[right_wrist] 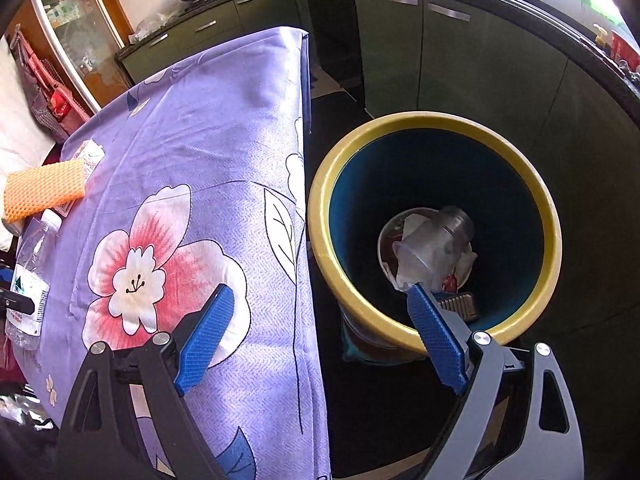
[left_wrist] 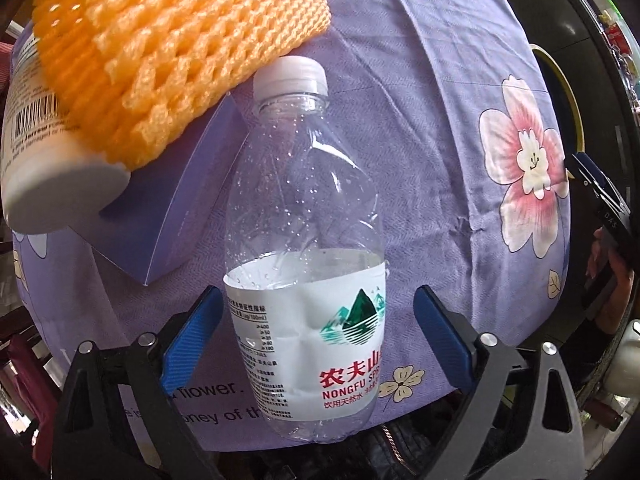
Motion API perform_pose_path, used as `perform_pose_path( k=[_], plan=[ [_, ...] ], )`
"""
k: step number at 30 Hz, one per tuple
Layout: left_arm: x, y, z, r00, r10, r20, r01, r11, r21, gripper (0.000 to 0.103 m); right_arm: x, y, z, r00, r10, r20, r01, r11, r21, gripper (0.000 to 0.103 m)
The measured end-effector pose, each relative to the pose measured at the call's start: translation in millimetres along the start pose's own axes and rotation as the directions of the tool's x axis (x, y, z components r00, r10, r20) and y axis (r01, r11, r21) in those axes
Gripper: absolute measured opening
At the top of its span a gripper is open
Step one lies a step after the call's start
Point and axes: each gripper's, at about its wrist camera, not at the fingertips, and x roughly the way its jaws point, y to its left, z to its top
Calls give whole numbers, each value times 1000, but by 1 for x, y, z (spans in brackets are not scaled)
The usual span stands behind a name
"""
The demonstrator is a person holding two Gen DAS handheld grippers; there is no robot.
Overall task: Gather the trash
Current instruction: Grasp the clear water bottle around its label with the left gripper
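Claws over desk (left_wrist: 420, 80) and bin (right_wrist: 554, 240)

Left claw (left_wrist: 316, 336) points straight down, jaws apart astride the bottle (left_wrist: 304, 248), pads not touching it; the bottle lies on the desk just below the foam net (left_wrist: 180, 52). Right claw (right_wrist: 320, 336) tilts down beside the bin, jaws apart, empty.

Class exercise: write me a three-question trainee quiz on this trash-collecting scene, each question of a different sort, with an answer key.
1. True or false: the left gripper has open jaws on either side of the water bottle, pads clear of it.
2. Multiple choice: the orange foam net lies on A) the bin, B) the white jar and purple box, C) the floor.
3. Fill in: the bin beside the table has a ____ rim.

Key: 1 true; 2 B; 3 yellow.
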Motion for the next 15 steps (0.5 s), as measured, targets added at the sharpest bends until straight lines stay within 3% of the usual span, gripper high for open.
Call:
perform_pose_path(
  k=[4, 8, 15],
  plan=[
    [4, 0, 9, 999, 39, -36, -39, 999, 2, 80, 0, 1, 0, 1000, 7, 1, -7, 1000, -4, 87],
    [10, 1, 13, 997, 48, -53, -48, 999, 9, 63, -6, 5, 0, 1000, 24, 19, -24, 1000, -9, 87],
    [13, -6, 8, 998, 53, -41, -50, 997, 60, 61, -15, 13, 0, 999, 30, 30, -29, 999, -28, 87]
  ],
)
